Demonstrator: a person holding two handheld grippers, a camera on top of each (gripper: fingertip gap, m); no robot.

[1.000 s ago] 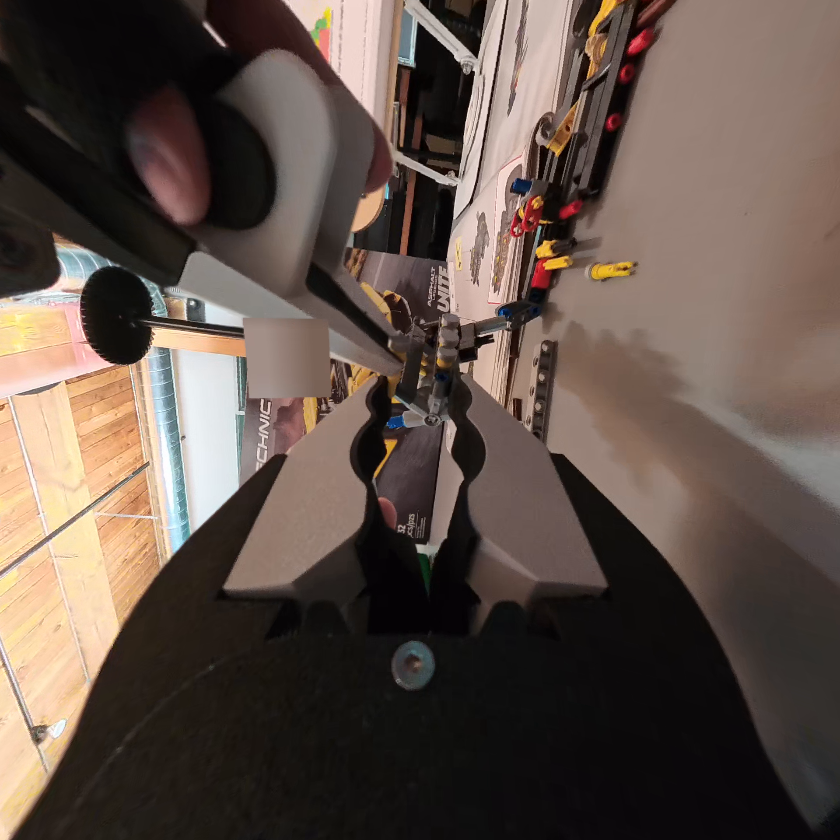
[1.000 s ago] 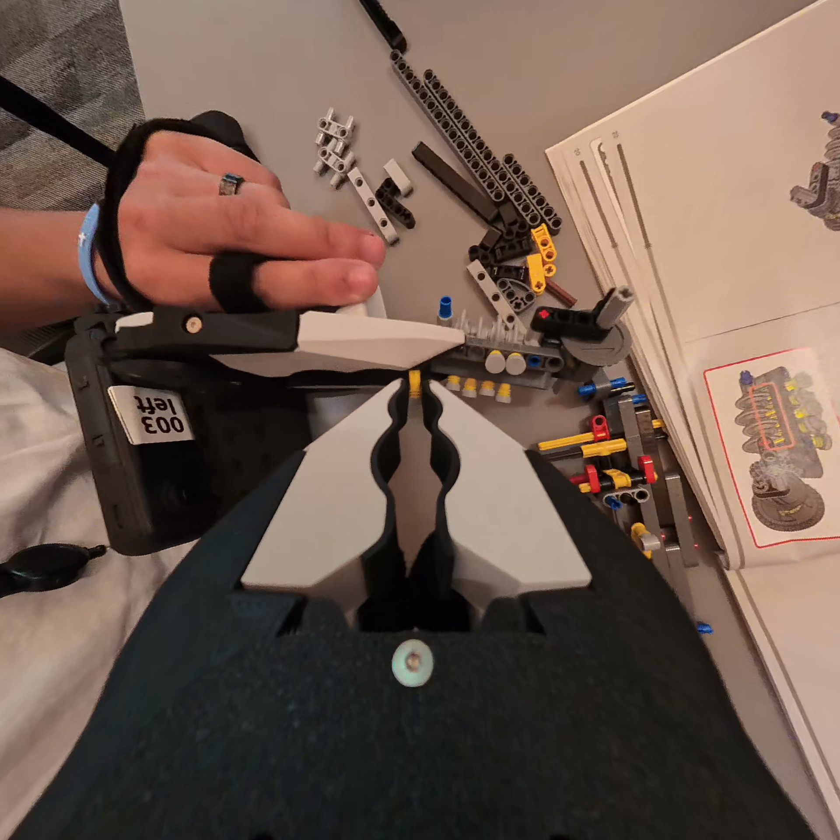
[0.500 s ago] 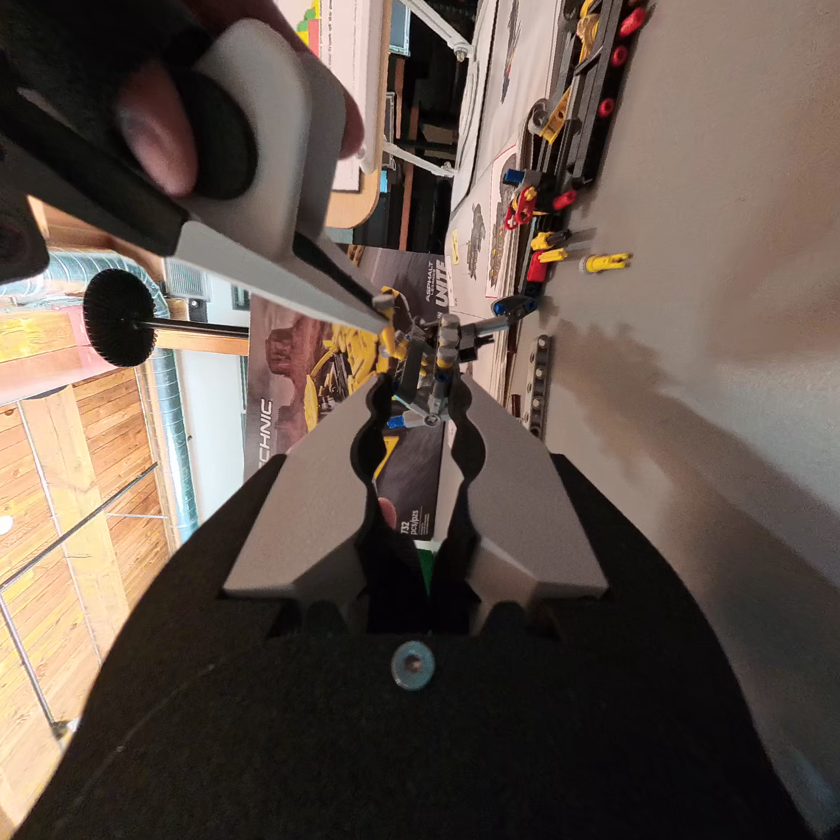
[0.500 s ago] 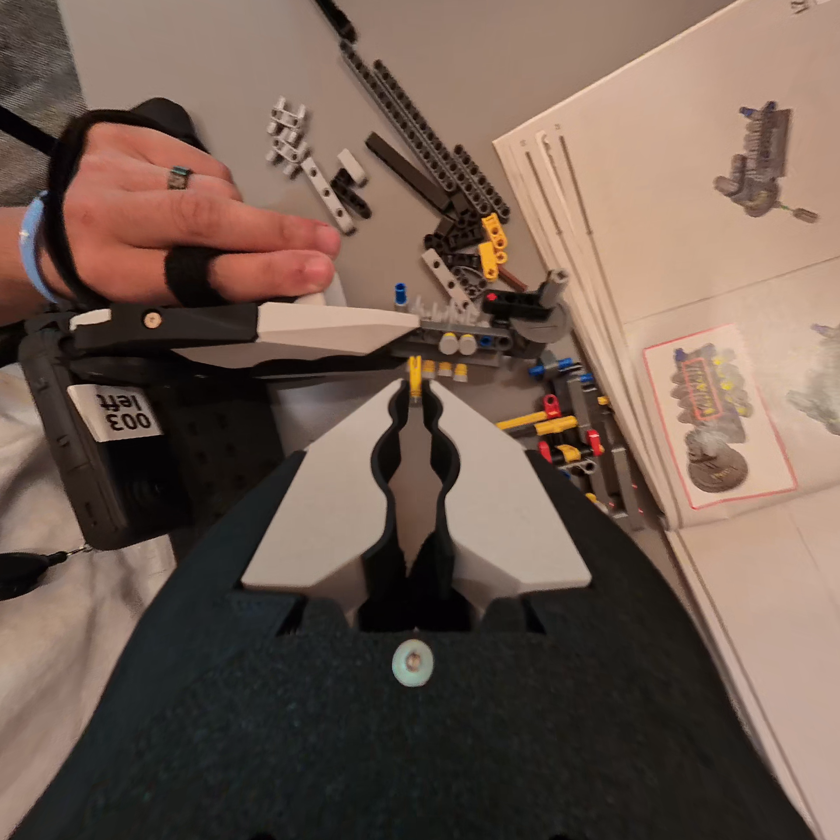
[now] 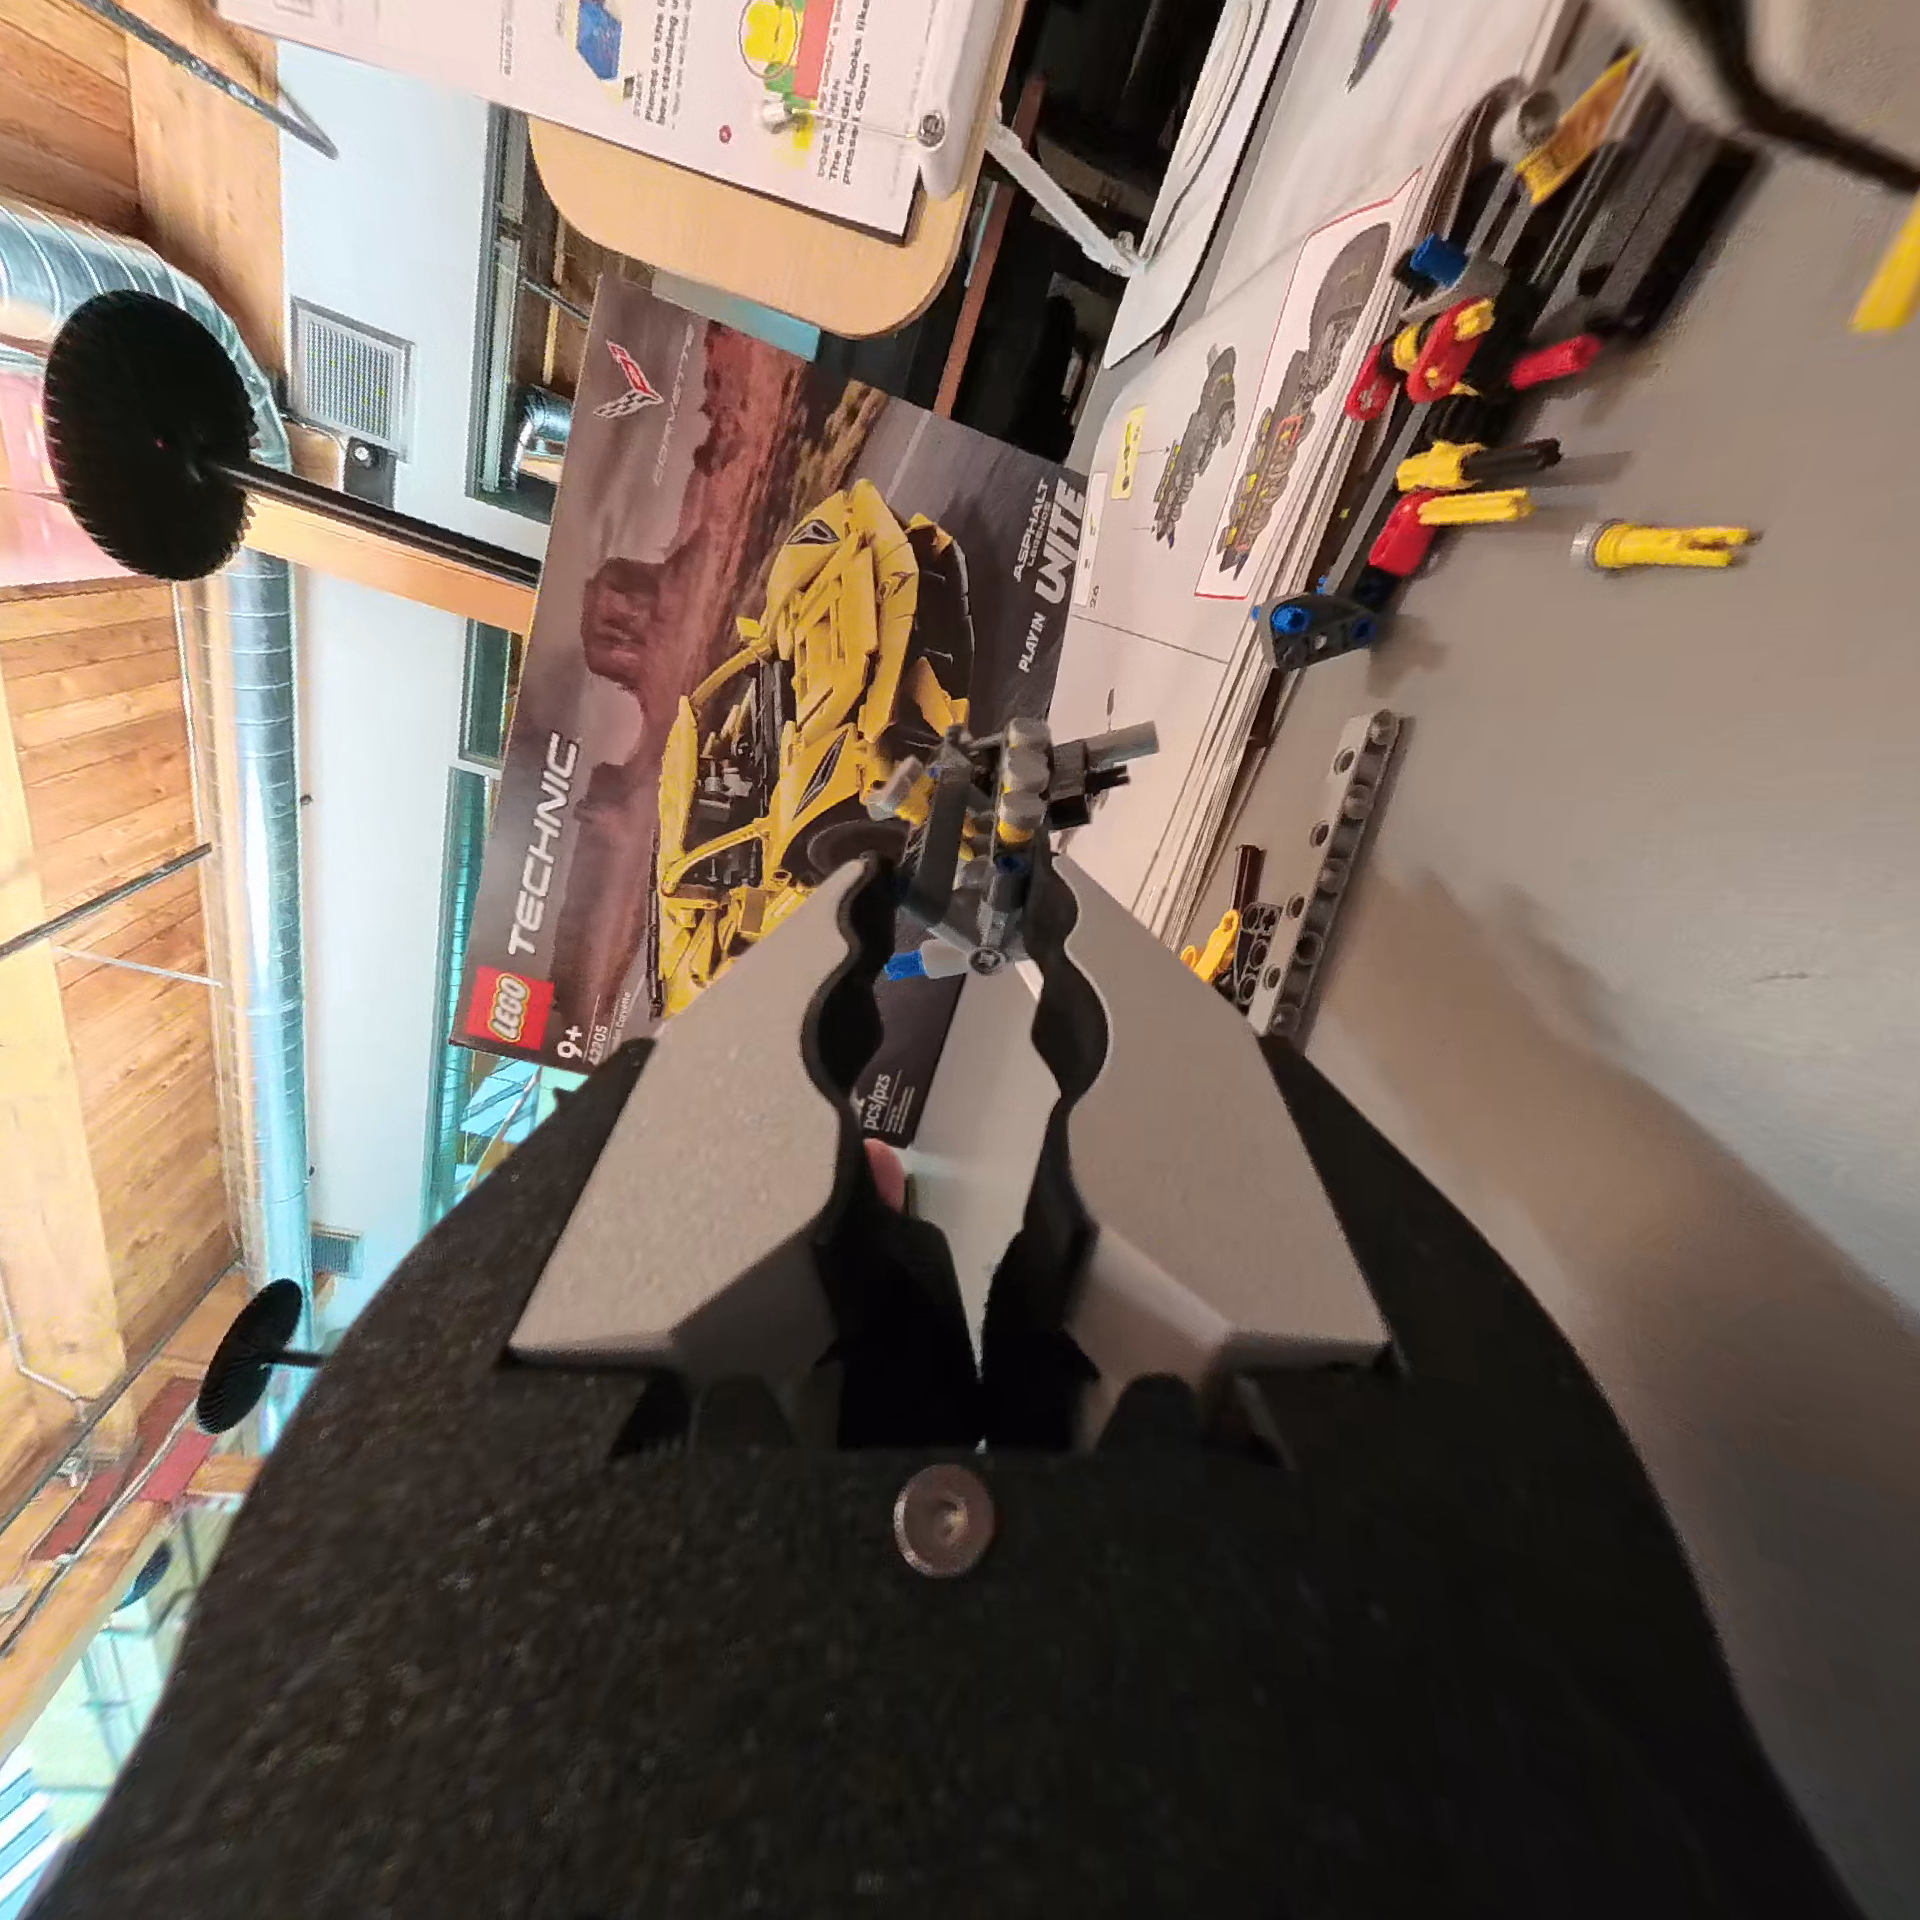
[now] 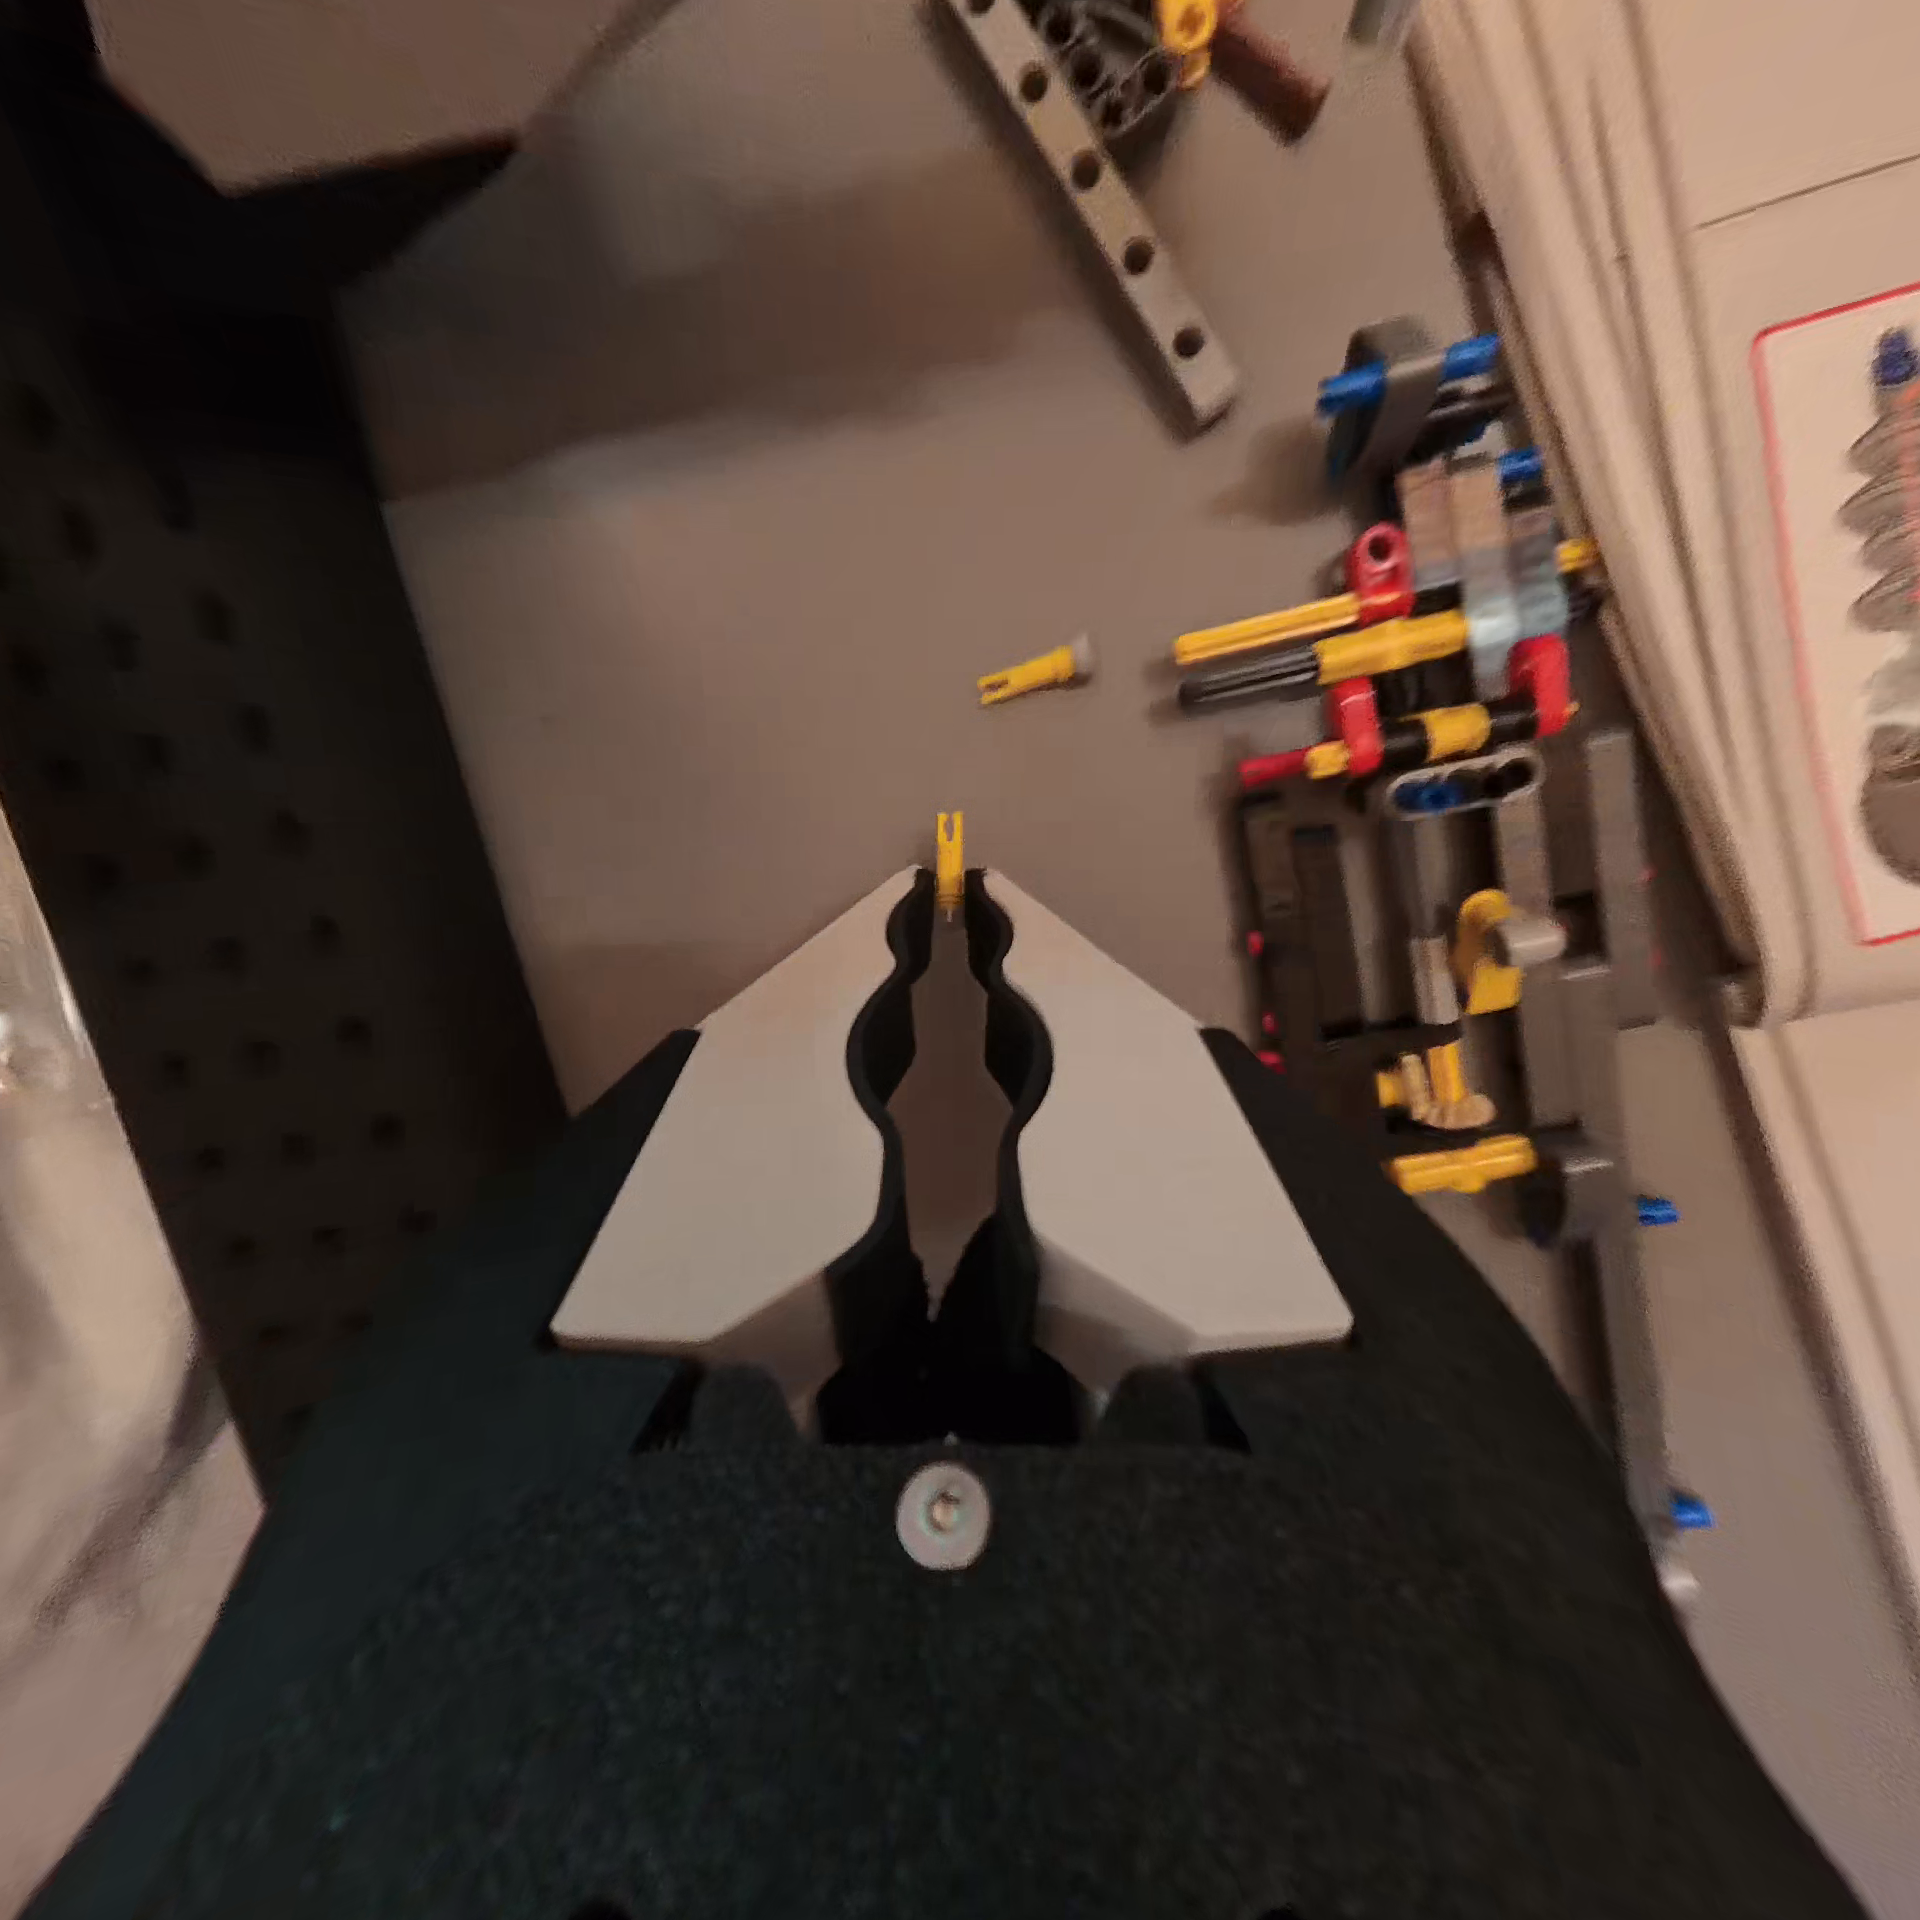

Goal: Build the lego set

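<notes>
My left gripper is shut on a small grey lego sub-assembly with yellow and blue pins and holds it above the grey table. My right gripper is shut on a thin yellow pin that sticks out past its tips, above the table. Its tip and the pin show blurred at the top right of the left wrist view. A loose yellow pin with a grey end lies just beyond; it also shows in the left wrist view.
A long dark chassis build with red, yellow and blue parts lies to the right beside the open instruction booklet. A grey holed beam lies farther off. The set's box stands behind. The left gripper's black body fills the left. One gripper's finger ends stand about 15 cm off the other's.
My right gripper has pulled away from the sub-assembly in my left gripper and dropped towards the table, still holding the yellow pin. My left gripper has kept its grip.
</notes>
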